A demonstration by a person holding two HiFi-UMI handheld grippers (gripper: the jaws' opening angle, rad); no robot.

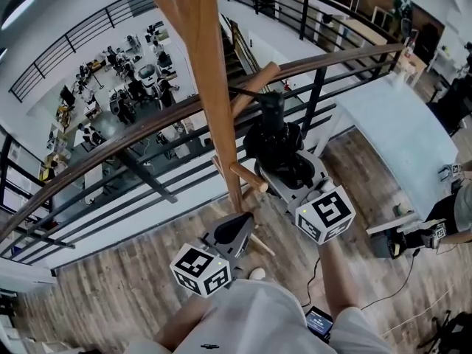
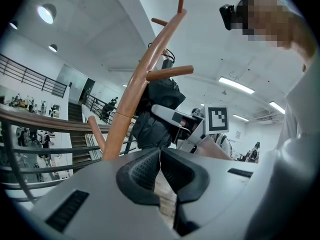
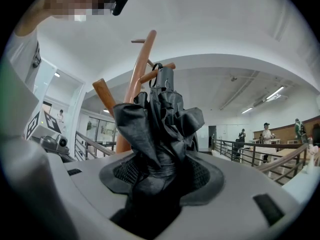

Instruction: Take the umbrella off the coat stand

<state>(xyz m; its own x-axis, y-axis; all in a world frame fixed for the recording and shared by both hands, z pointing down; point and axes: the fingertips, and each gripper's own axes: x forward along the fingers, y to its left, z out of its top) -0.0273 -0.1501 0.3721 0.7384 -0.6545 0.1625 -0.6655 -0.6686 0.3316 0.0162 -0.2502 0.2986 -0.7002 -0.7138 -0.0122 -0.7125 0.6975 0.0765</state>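
Note:
A wooden coat stand (image 1: 214,87) rises in front of me, with pegs slanting up from its pole. A black folded umbrella (image 1: 276,150) hangs beside the pole, its top strap at an upper peg (image 3: 161,73). My right gripper (image 1: 286,169) is shut on the umbrella's bunched lower fabric (image 3: 160,134), which fills the space between its pads. The left gripper (image 1: 237,231) sits lower and to the left, near the pole's base. Its jaws are shut together with nothing between them (image 2: 160,156). The left gripper view shows the umbrella (image 2: 155,109) against the stand (image 2: 142,74).
A black railing with a wooden handrail (image 1: 110,135) runs right behind the stand, with a lower floor of desks and people beyond. A lower peg (image 1: 247,177) sticks out near the right gripper. Another person (image 1: 457,212) and cables are at the right on the wooden floor.

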